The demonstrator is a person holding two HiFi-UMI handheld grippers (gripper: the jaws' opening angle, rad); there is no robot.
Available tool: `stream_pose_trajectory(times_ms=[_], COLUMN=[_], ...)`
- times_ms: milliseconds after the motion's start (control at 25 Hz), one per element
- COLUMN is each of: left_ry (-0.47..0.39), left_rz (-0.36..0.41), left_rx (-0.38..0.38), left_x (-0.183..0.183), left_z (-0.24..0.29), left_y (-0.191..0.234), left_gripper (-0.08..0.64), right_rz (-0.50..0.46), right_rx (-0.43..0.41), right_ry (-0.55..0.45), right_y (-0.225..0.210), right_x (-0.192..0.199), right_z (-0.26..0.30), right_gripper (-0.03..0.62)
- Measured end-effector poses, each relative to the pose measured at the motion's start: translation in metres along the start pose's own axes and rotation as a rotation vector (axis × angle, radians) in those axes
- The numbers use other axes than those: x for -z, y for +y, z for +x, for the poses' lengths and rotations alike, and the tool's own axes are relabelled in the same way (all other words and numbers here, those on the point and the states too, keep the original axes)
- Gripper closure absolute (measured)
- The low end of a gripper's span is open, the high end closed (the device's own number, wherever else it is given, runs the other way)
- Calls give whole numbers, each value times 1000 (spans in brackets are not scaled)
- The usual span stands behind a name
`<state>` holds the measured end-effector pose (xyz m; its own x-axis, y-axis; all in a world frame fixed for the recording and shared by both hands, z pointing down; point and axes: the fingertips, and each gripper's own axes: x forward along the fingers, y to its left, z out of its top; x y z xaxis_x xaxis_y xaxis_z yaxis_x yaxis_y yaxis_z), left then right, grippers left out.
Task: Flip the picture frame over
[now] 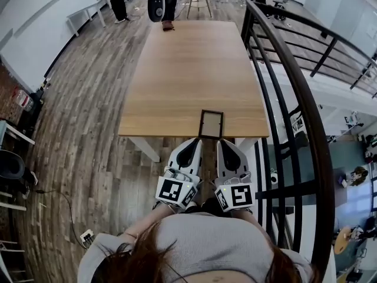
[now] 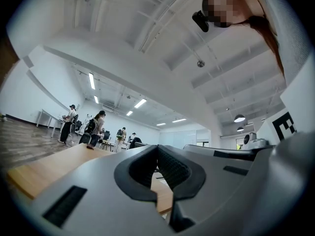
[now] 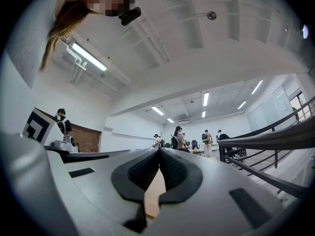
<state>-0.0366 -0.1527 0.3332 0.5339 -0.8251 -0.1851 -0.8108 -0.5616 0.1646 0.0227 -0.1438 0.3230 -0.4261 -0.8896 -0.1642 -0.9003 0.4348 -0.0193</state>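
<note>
While no grasp has begun, the left gripper (image 1: pixel 192 142) waits short of the table (image 1: pixel 188 69) with its jaws pressed together on nothing. Just ahead and between the two tools, the picture frame (image 1: pixel 211 124) lies flat at the table's near edge, handy for both. The right gripper (image 1: pixel 223 144) mirrors its partner, closed and empty, probably poised for a two-sided pickup.

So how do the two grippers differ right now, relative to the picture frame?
The left gripper ends just left of the picture frame, by its lower left corner; the right gripper ends below its lower right corner. Open floor flanks the left gripper, the railing flanks the right gripper. Shared: both are shut, empty, side by side at the near edge of the table.
</note>
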Motion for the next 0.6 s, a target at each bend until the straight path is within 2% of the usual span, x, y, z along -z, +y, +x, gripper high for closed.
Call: stream_pose_trajectory(times_ms=[240,360,480,600], left_ry=[7,-11,-4,21], left_rz=[13,24,9,-15], left_rx=[-33,-46,-74,-117], left_x=[-5,-6,5,18], left_z=[8,14,16,9], left_y=[2,3,9,21], left_gripper=[555,554,554,555], right_rz=[-27,-77,-196,-360], right_rx=[-16,-41,-87,-131], right_ry=[18,21,80,215], right_y=[-14,-23,-24,-20], right_x=[-1,4,27,71], right_z=[4,8,16,17], right_gripper=[580,580,580,578])
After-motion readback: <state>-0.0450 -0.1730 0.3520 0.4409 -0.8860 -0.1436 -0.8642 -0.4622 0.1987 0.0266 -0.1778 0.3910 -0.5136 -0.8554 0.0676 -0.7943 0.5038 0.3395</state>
